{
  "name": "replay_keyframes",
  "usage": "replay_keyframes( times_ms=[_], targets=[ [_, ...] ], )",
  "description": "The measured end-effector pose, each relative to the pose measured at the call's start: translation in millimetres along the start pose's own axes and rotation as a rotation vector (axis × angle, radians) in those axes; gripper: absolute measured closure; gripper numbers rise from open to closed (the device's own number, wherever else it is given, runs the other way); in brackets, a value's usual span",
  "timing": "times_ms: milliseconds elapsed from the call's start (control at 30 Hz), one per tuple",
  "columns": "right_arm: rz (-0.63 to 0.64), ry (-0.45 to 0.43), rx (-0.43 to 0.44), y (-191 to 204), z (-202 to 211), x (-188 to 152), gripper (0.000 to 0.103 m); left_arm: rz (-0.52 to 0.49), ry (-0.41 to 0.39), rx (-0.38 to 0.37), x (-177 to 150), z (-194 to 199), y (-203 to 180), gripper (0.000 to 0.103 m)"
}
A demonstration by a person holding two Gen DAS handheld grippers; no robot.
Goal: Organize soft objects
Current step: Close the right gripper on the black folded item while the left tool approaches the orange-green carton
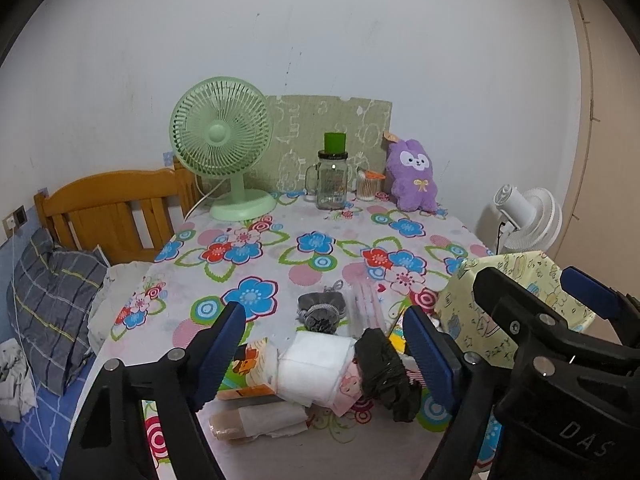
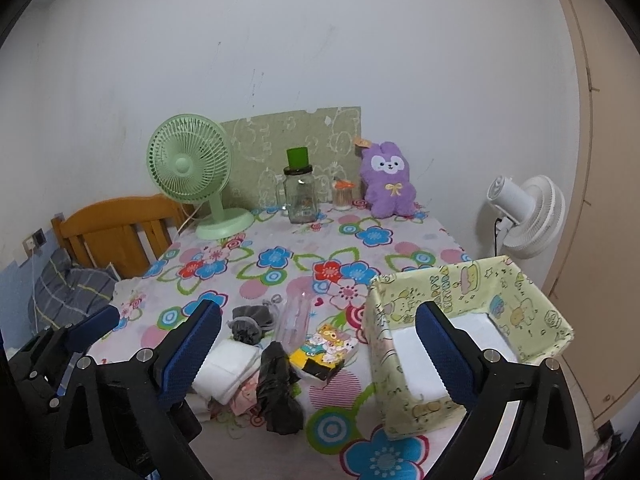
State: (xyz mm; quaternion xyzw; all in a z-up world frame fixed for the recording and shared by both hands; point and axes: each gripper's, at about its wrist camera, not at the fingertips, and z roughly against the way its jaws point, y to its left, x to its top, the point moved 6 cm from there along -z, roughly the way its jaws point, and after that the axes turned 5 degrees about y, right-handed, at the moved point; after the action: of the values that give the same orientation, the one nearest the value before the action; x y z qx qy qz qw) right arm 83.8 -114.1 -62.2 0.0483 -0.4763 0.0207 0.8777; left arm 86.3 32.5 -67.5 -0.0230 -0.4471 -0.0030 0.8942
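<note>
Soft objects heaped on a flowered tabletop as two grippers hover with jaws released.

Largest at lower right of the right wrist view, a pale yellow cartoon-print box stands open-topped, a white pad on its floor, well apart from the pile at lower centre. In that pile lie a folded white cloth pack, a crumpled black bag touching its right side, a grey scrunchie just behind, and a cartoon tissue packet beside the bag. The left gripper frames the white pack and black bag, pads not pressing either; the right gripper spans the bag, the packet and the box's near corner, grasping nothing. A purple plush rabbit sits upper right, beside a glass jar and a green fan.
</note>
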Motion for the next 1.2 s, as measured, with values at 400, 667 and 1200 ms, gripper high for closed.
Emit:
replay_keyframes(
  times_ms=[400, 667, 1200],
  targets=[
    [0.013, 0.060, 0.025, 19, -28, -21, 0.012, 0.017, 0.064, -0.003, -22, -27, 20, 0.026],
    [0.026, 0.111, 0.047, 33, -49, -35, 0.015, 0.029, 0.111, 0.016, -38, -42, 34, 0.026],
    [0.020, 0.261, 0.041, 42, -101, -60, 0.023, 0.047, 0.208, 0.077, -56, -83, 58, 0.027]
  ],
)
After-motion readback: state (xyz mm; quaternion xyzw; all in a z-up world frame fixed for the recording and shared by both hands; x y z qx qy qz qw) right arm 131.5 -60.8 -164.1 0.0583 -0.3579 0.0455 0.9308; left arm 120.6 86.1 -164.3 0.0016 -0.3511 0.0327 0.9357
